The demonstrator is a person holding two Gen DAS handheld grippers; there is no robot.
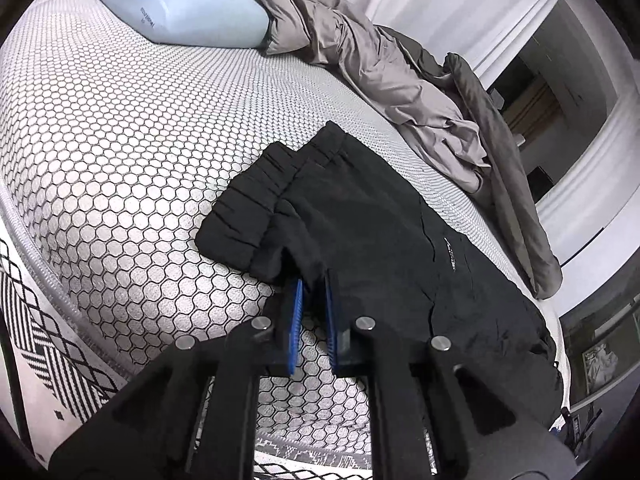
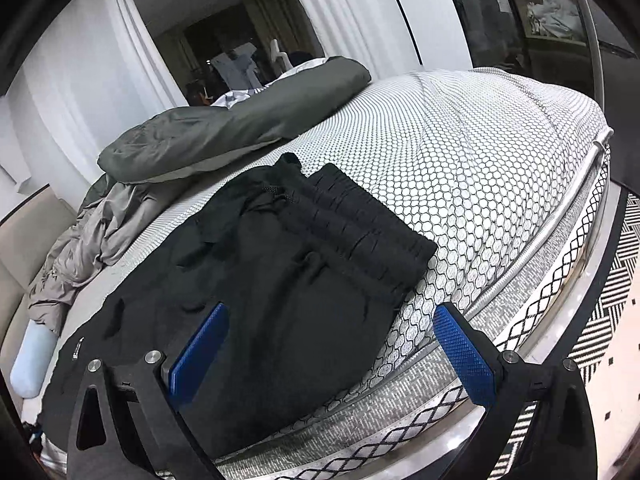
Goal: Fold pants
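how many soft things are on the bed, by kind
black pants: 1
light blue pillow: 1
rumpled taupe sheet: 1
dark grey duvet: 1
total: 4, all lying on the honeycomb-patterned mattress

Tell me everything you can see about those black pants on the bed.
The black pants look like soft, matte cloth, somewhat wrinkled, and lie flat on the honeycomb-patterned mattress, near its edge. The gathered elastic waistband lies doubled in ridged layers, with a drawstring beside it. A small pale label shows on one side. The left tongs are shut on the cloth edge below the waistband. The right tongs hang open over the pants, not gripping. A rumpled grey blanket lies beyond them.
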